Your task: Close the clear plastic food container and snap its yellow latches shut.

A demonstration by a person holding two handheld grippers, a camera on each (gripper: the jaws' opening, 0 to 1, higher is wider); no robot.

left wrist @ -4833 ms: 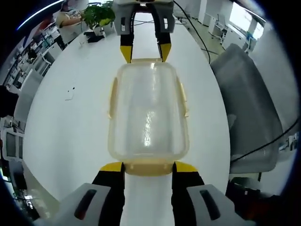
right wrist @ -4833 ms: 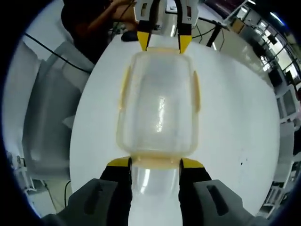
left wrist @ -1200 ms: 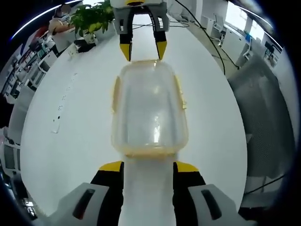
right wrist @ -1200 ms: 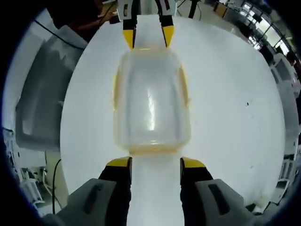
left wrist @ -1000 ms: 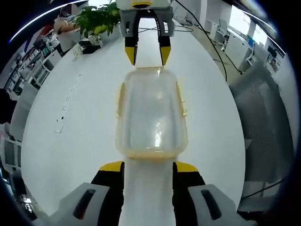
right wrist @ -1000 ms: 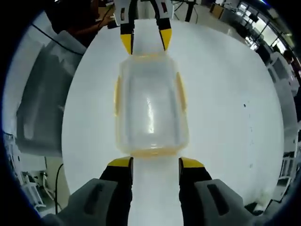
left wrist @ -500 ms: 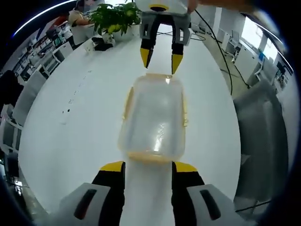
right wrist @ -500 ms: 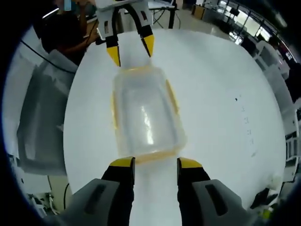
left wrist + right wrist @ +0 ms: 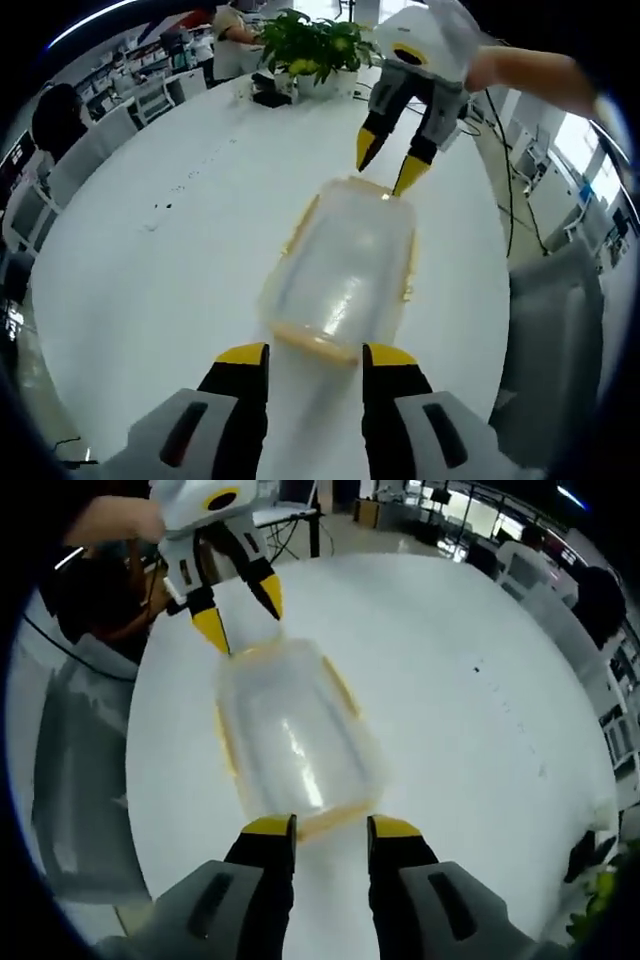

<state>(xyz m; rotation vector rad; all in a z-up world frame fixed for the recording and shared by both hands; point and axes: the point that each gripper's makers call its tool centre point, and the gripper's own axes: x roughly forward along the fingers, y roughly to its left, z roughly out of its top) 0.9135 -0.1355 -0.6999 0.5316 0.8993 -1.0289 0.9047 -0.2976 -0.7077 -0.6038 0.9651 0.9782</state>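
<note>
The clear plastic food container (image 9: 345, 270) lies on the white table with its lid on and its yellow latches (image 9: 408, 262) flat along the sides. My left gripper (image 9: 315, 355) stands open just short of the container's near end, with nothing between the jaws. In the right gripper view the container (image 9: 290, 740) lies slanted, its yellow end latch (image 9: 322, 821) just beyond my open right gripper (image 9: 330, 827). Each gripper shows at the far end of the container in the other's view: the right gripper (image 9: 392, 168) and the left gripper (image 9: 240, 613), both open, close to that end.
The white table (image 9: 150, 280) stretches wide on both sides. A grey chair (image 9: 555, 340) stands beside it, also seen as the grey chair (image 9: 70, 770). A potted plant (image 9: 310, 45) sits at the far edge. A hand (image 9: 110, 520) holds the left gripper.
Both grippers have drawn back from the container's ends and swung sideways, so the container now looks slanted in both views. The container itself lies where it was.
</note>
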